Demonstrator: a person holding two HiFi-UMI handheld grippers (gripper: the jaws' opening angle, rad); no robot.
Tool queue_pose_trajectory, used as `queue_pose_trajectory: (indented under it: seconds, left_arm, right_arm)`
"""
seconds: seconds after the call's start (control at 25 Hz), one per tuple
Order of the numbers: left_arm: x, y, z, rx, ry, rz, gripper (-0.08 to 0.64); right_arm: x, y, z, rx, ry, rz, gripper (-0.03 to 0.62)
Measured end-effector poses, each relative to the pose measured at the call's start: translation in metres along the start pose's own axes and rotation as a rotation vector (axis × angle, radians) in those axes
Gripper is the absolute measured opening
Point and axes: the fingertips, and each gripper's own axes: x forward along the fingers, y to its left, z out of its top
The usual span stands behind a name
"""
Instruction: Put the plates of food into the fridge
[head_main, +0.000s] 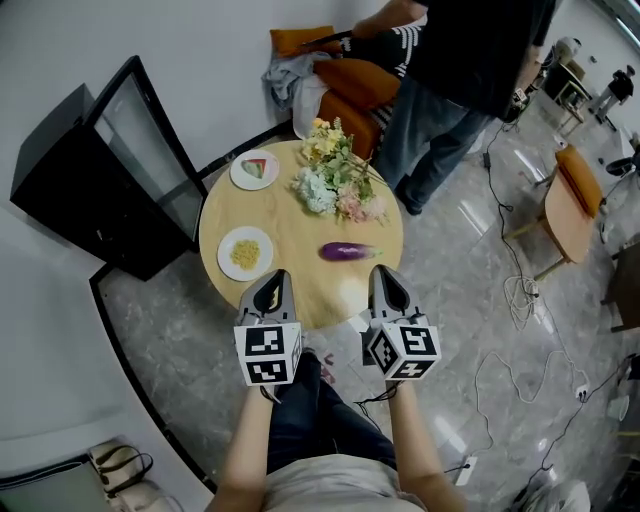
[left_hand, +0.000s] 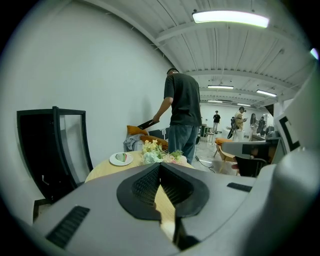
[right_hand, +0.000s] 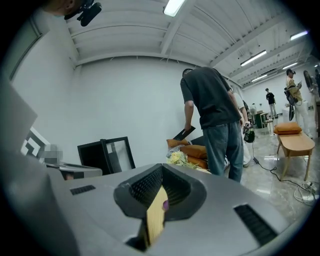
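Note:
On the round wooden table (head_main: 295, 232) lie two white plates: one with a watermelon slice (head_main: 254, 169) at the far left, one with yellow food (head_main: 245, 253) nearer me. The watermelon plate (left_hand: 121, 158) also shows in the left gripper view. The black fridge (head_main: 110, 175) stands left of the table, its glass door (head_main: 150, 150) swung open. My left gripper (head_main: 272, 284) hovers over the table's near edge, just right of the yellow-food plate, jaws shut and empty. My right gripper (head_main: 388, 279) hangs beside it, below a purple eggplant (head_main: 349, 251), also shut on nothing.
A bunch of flowers (head_main: 335, 180) lies across the table's far side. A person in dark clothes (head_main: 450, 70) stands behind the table by an orange sofa (head_main: 350, 95). A wooden chair (head_main: 570, 205) and loose cables (head_main: 520, 290) are on the floor to the right.

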Motion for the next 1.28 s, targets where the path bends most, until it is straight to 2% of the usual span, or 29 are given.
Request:
queue_pose_trajectory:
  seconds: [0.48,0.84,1.04,1.16,1.2,1.28]
  left_arm:
    - [0.057,0.012,-0.021,-0.002,0.099,-0.061,0.008]
    - [0.083,0.011,-0.041,-0.019,0.151,-0.124,0.008]
    - [0.091,0.013,-0.046,-0.023,0.169,-0.119,0.008]
    - [0.095,0.015,-0.047,-0.020,0.177,-0.100,0.008]
    - [0.095,0.016,-0.047,-0.020,0.183,-0.090,0.008]
    - [0.095,0.016,-0.048,-0.026,0.195,-0.076,0.008]
  right_arm:
    - [0.056,-0.023,-0.038,-0.033,0.115,-0.016,0.012]
    - [0.075,-0.029,-0.074,-0.038,0.229,0.011,0.012]
    - [0.081,-0.034,-0.089,-0.052,0.284,0.080,0.012]
    - [0.086,-0.039,-0.096,-0.094,0.315,0.139,0.016]
    - [0.088,-0.041,-0.100,-0.116,0.335,0.158,0.030]
    - [0.092,-0.047,-0.110,-0.164,0.393,0.186,0.122]
